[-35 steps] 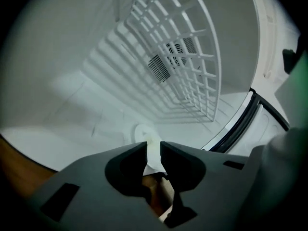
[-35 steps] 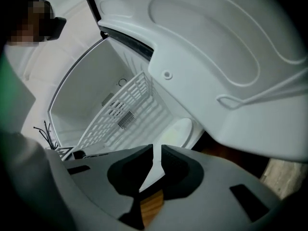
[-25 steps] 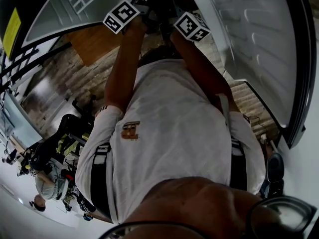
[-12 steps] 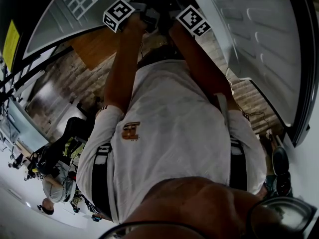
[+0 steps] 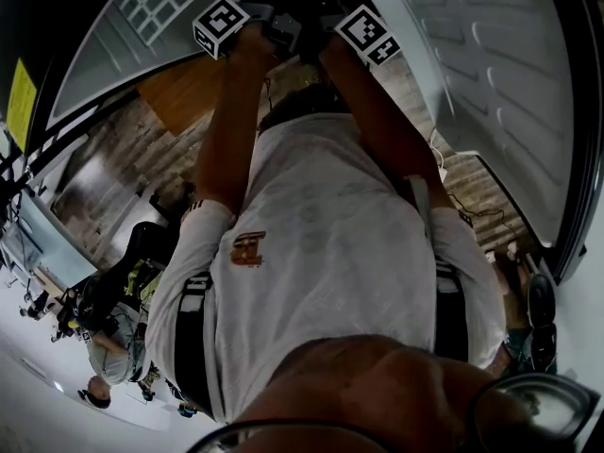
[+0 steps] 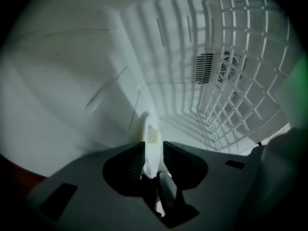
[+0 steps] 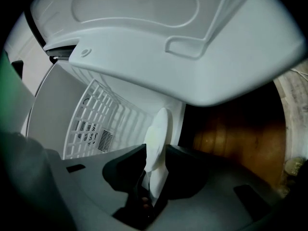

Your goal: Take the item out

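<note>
Both grippers reach into a white refrigerator compartment (image 6: 72, 71). In the left gripper view, a white plastic piece (image 6: 147, 129) stands edge-on between the dark jaws, and my left gripper (image 6: 153, 153) is shut on it. In the right gripper view, a thin white rounded plastic edge (image 7: 159, 129) rises between the jaws, with my right gripper (image 7: 156, 160) shut on it. I cannot tell whether both hold the same piece. In the head view only the marker cubes show, the left cube (image 5: 219, 25) and the right cube (image 5: 366, 36), at the ends of outstretched arms; the jaws are hidden.
A white grid basket wall (image 6: 240, 81) and a fan vent (image 6: 219, 70) lie deep inside. The open door's moulded white liner (image 5: 500, 83) hangs at the right and overhead (image 7: 144, 42). Wood floor (image 5: 179, 92) lies below. People stand at lower left (image 5: 104, 328).
Both marker cubes have shifted up toward the top of the head view, further into the compartment. The arms stretch a little more.
</note>
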`<action>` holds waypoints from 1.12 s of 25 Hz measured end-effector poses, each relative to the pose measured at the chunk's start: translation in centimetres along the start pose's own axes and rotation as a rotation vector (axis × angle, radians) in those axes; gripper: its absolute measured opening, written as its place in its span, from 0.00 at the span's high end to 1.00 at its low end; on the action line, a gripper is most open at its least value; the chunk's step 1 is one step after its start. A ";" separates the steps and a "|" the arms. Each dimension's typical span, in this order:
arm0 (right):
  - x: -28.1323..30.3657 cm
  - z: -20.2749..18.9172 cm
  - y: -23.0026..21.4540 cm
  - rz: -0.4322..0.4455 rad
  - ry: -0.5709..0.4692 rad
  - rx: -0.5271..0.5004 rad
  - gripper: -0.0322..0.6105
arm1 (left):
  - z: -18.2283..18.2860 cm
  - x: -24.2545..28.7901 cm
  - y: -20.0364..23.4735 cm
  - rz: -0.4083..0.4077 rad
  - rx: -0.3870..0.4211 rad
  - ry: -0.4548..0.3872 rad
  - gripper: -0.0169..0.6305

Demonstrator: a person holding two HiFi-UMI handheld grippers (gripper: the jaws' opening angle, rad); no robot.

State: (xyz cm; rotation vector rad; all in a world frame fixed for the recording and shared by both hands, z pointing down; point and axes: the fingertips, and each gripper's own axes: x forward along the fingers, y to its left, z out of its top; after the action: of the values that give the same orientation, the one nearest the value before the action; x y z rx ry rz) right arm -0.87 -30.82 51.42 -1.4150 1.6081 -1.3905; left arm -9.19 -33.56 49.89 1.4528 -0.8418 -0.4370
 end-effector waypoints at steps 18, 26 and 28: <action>1.1 0.0 -2.0 -0.097 0.002 0.090 0.75 | 0.0 1.1 0.8 0.158 -0.101 0.051 0.78; 1.2 0.4 -2.2 -0.118 -0.005 0.090 0.75 | 0.3 0.9 1.2 0.243 -0.112 0.027 0.70; 1.3 0.4 -2.2 -0.117 -0.005 0.090 0.75 | 0.3 0.9 1.2 0.232 -0.128 0.020 0.69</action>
State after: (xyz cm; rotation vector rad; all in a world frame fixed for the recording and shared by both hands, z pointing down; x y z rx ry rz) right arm -0.10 -31.98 53.63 -1.4779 1.4607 -1.5047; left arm -9.10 -34.33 51.21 1.2231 -0.9374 -0.2948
